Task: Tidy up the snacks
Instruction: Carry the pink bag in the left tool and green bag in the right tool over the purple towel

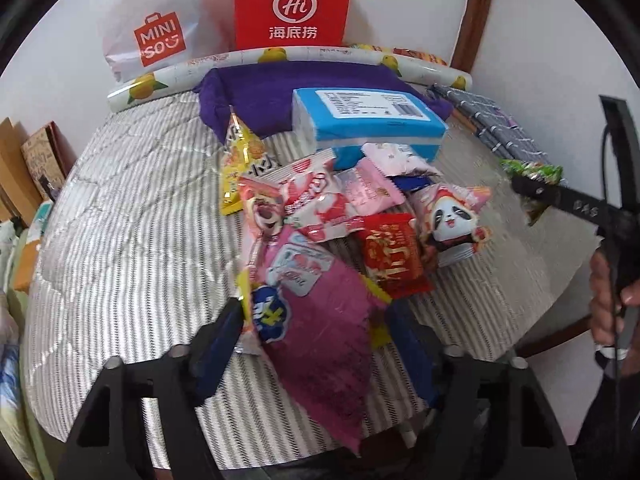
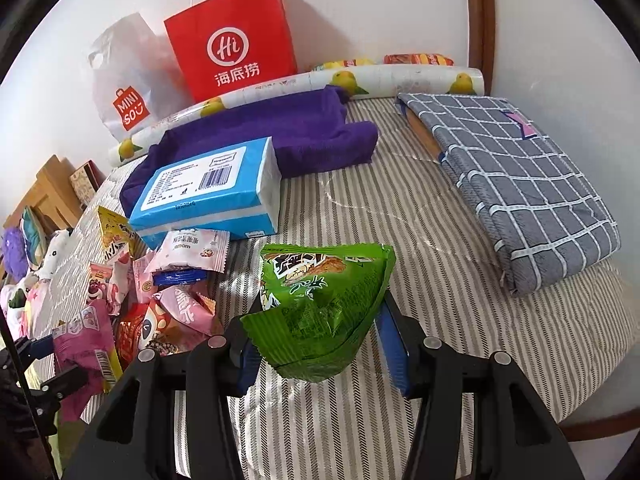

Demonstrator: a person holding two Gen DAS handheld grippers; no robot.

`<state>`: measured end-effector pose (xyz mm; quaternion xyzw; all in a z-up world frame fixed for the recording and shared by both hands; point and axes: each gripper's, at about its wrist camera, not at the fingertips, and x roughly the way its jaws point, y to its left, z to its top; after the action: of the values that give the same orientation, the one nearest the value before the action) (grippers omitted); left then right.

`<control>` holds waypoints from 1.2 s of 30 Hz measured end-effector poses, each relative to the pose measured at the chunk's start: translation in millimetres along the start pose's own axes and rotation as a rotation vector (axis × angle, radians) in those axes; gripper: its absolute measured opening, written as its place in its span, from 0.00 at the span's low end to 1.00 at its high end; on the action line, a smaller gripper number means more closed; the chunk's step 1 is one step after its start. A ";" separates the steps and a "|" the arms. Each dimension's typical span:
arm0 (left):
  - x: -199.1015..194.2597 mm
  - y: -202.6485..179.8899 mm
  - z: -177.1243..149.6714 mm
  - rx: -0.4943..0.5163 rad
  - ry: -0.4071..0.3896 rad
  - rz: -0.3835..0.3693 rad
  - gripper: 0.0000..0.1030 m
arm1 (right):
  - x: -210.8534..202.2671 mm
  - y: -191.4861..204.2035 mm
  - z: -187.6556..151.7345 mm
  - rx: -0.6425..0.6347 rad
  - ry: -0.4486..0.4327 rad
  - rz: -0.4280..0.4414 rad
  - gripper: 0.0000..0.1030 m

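A heap of snack packets lies on the striped cover (image 1: 132, 220): a panda packet (image 1: 452, 220), a red one (image 1: 392, 256), a strawberry one (image 1: 316, 204) and a yellow one (image 1: 240, 160). My left gripper (image 1: 316, 332) straddles a magenta packet (image 1: 320, 360) at the heap's near end. Its fingers stand beside the packet's edges, and I see no squeeze. My right gripper (image 2: 316, 320) is shut on a green snack packet (image 2: 320, 308), lifted off the cover. In the left wrist view that green packet (image 1: 532, 170) hangs at the right, beyond the heap.
A blue tissue pack (image 1: 368, 120) rests on a purple cloth (image 1: 272, 92) behind the heap. A lemon-print roll (image 1: 180, 72), a red paper bag (image 1: 292, 4) and a white MINISO bag (image 1: 156, 32) line the wall. A grey checked bundle (image 2: 520, 184) lies at the right.
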<state>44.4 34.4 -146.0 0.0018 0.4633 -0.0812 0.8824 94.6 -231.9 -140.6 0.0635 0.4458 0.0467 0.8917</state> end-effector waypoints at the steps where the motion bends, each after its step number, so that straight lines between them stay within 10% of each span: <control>1: -0.5 1.3 -0.2 -0.004 -0.004 -0.009 0.65 | -1.8 -0.7 0.3 0.002 -0.004 -0.001 0.50; 19: -36.4 21.0 26.1 -0.079 -0.091 -0.122 0.57 | -29.7 9.8 26.3 -0.013 -0.060 0.004 0.50; 36: -49.9 29.1 116.6 -0.114 -0.176 -0.150 0.57 | -41.4 40.8 90.6 -0.063 -0.116 0.082 0.49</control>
<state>116.1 61.0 -40.8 -0.0900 0.3866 -0.1205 0.9099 141.3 -204.0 -47.7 0.0563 0.3889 0.0933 0.9148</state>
